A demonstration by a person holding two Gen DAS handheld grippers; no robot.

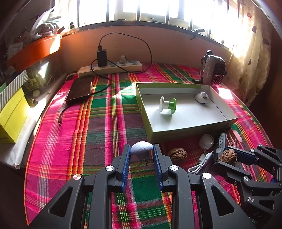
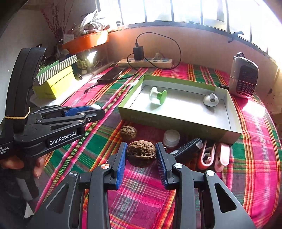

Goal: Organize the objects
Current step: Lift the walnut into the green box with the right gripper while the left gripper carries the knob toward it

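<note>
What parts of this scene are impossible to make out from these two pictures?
- Window view: washed out by glare in both views.
- Underside of the pale rounded object: hidden between the left gripper fingers, left wrist view.
- Orange tray contents: a blurred, distant jumble, right wrist view.
- Person: only fingers show, at the right wrist view's left edge.

The left gripper (image 2: 95, 110) carried the brand "GenRobot.AI" in white letters along the side of its black arm. Lower on the same tool, at the picture's edge, a small white label was cut off; it seemed to read "...quisition System". Faint embossed lettering ran along the front wall of the green box (image 1: 176, 136), too dim to read.
</note>
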